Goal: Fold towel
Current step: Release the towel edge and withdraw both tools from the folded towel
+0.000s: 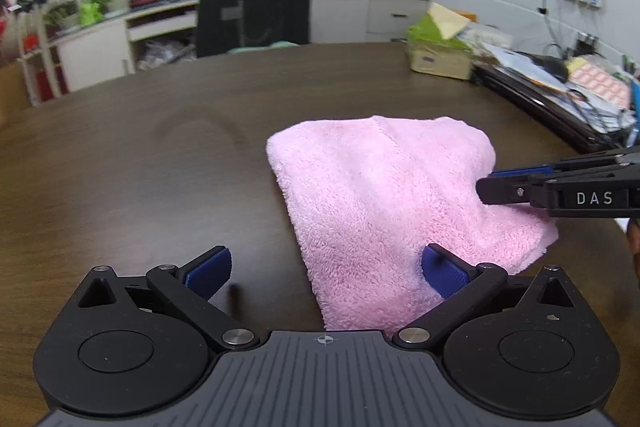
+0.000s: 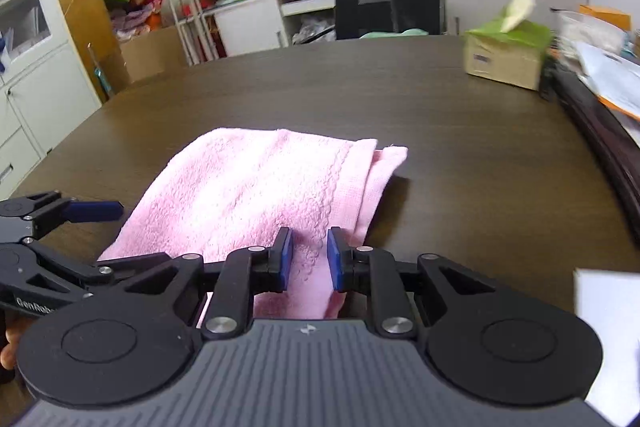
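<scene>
Towel (image 1: pixel 384 203), pink, lies on the dark bench (image 1: pixel 140 167), centre-right of the left wrist view, already doubled over into a thick layered slab; stacked edges show at its right end in the right wrist view. Fold looks mostly done, maybe one more fold or a tidy-up left. Left hand-held gripper (image 1: pixel 326 273) is spread wide at lower centre, one pad over the towel's near edge, gripping nothing. Right hand-held gripper (image 2: pixel 308 259) has a narrow gap, pads straddling a towel ridge, not clearly pinching it.
</scene>
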Motion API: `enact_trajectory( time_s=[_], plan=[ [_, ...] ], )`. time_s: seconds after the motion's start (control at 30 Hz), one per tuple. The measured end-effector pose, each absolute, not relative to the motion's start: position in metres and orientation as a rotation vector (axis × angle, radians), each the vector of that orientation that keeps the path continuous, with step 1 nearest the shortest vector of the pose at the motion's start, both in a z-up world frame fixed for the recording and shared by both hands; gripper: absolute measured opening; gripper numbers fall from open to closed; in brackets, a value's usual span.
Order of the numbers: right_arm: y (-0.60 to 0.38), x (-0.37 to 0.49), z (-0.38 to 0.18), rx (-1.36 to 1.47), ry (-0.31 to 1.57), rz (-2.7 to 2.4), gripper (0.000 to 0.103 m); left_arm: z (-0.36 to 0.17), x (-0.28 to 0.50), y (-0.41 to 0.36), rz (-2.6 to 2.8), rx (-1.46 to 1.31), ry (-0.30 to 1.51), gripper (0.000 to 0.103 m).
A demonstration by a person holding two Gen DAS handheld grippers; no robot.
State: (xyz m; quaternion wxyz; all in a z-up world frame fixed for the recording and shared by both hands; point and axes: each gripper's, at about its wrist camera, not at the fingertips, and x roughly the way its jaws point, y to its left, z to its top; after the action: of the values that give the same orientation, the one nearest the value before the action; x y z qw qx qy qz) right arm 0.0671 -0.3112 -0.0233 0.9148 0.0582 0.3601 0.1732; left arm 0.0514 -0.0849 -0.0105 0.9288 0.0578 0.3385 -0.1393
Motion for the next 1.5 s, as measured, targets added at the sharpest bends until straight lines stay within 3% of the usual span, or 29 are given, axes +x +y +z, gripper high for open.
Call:
enact_trajectory(
  time_s=[0.17,0.47,0.77,0.9,1.1,1.2,1.33,1.5],
  plan=[
    [-0.286,0.094,-0.024,0.086,0.759,0.405,0.022,-0.007,0.067,-0.054,-0.214,0.059,0.730,0.103],
    [-0.255,0.058,0.033,0.010,0.581,0.460,0.053,0.033,0.058,0.019,-0.159,-0.087,0.623,0.102],
    [-0.172,0.095,-0.002,-0.169,0.768,0.510,0.055,0.035,0.064,0.060,-0.076,-0.171,0.649,0.102],
    [-0.154,0.101,-0.007,-0.217,0.731,0.508,0.056,0.031,0.070,0.063,-0.064,-0.179,0.679,0.102],
    [-0.192,0.086,0.029,-0.042,0.629,0.514,0.057,0.028,0.064,0.060,-0.096,-0.175,0.678,0.102],
    [-0.225,0.063,0.042,0.049,0.564,0.508,0.066,0.027,0.062,0.057,-0.118,-0.178,0.684,0.102],
    [-0.245,0.063,0.021,0.158,0.654,0.618,0.066,0.024,0.059,0.050,-0.145,-0.174,0.692,0.103],
    [-0.231,0.078,-0.003,0.015,0.700,0.511,0.066,0.018,0.059,0.041,-0.140,-0.143,0.700,0.103]
  ],
)
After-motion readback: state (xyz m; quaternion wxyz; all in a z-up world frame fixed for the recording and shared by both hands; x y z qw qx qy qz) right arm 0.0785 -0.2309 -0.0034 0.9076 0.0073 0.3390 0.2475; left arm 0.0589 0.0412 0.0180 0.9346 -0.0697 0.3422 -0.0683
